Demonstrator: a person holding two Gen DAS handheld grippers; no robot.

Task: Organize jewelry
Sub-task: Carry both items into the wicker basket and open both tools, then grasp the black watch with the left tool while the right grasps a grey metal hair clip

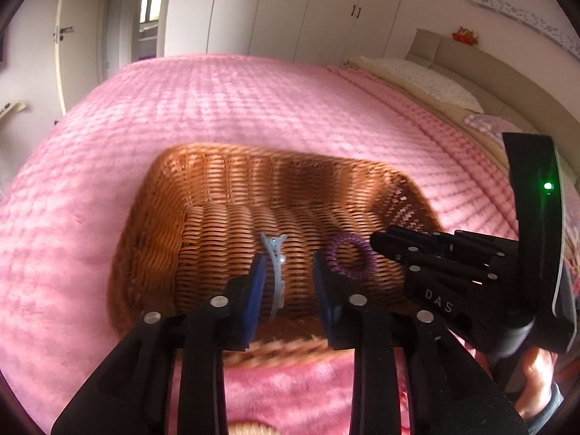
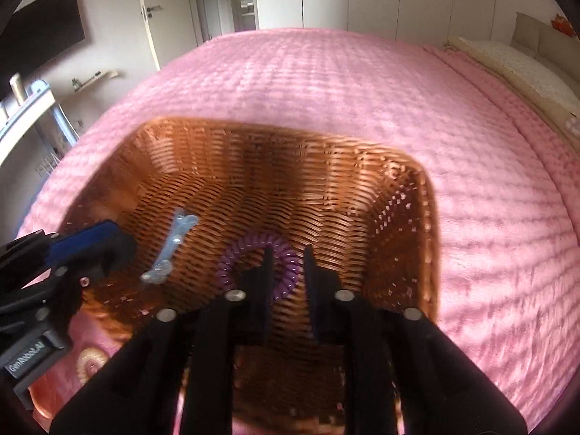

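A brown wicker basket (image 1: 224, 181) (image 2: 203, 152) sits on the pink bedspread. A pale blue hair clip (image 1: 275, 272) (image 2: 170, 250) and a purple spiral hair tie (image 1: 349, 257) (image 2: 253, 250) lie on its floor. My left gripper (image 1: 288, 272) is open and empty over the basket's near side, with the clip between its blue pads. My right gripper (image 2: 288, 264) is open and empty above the hair tie, which lies loose under its left finger. The right gripper also shows in the left wrist view (image 1: 417, 250), the left one in the right wrist view (image 2: 90, 243).
The pink bedspread (image 2: 362, 90) spreads wide around the basket. Pillows (image 1: 427, 76) and a headboard are at the far right. A tan ring-shaped item (image 2: 88, 362) lies on the bed at the basket's near left. Wardrobes and a door stand behind.
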